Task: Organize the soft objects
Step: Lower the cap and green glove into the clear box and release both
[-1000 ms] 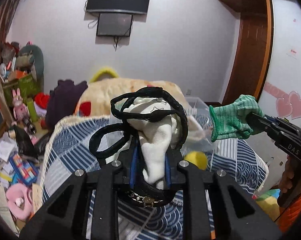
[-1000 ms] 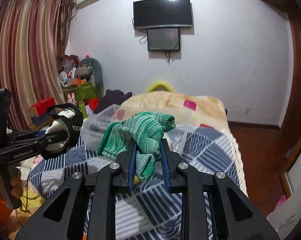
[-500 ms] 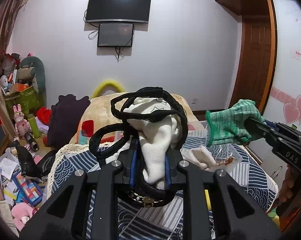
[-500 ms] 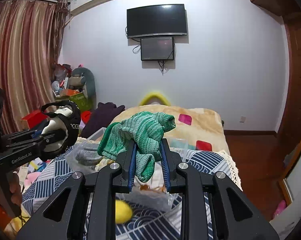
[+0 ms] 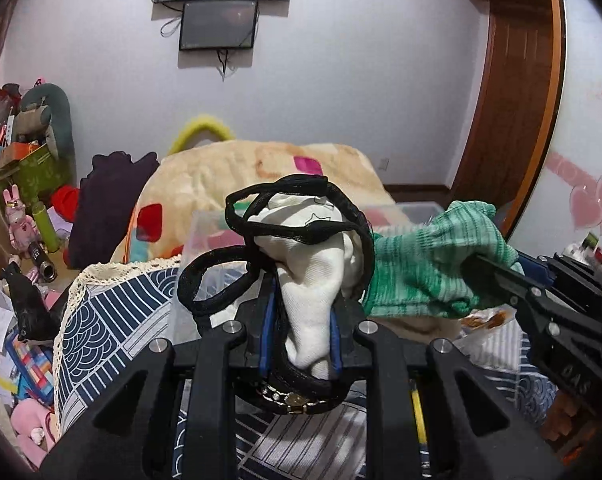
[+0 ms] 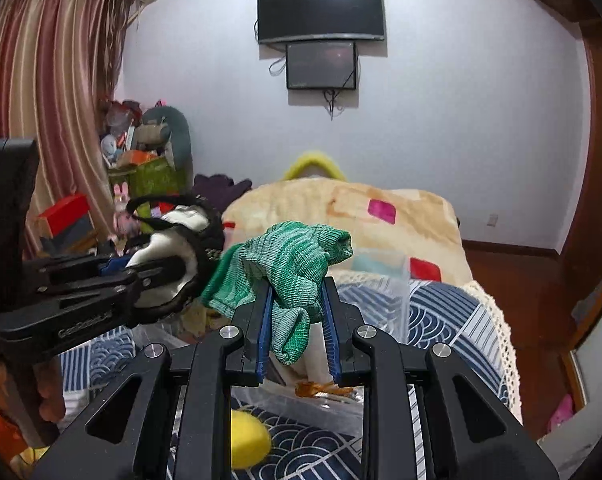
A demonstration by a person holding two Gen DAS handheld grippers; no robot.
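Left gripper (image 5: pixel 301 336): clamping a white cloth (image 5: pixel 321 280) tangled with black straps (image 5: pixel 297 200), above the patterned bedspread (image 5: pixel 113 320). Right gripper (image 6: pixel 295 332), at its 3 o'clock: pinching a green knit glove (image 6: pixel 293 264), touching the cloth.

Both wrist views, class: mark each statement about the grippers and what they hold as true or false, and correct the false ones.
1. The left gripper clamps a white cloth tangled with a black strap. True.
2. The right gripper is open and holds nothing. False: it is shut on a green knitted glove.
3. The glove lies flat on the patterned bedspread. False: it is held above it.
4. A yellow object lies on the bedspread. True.
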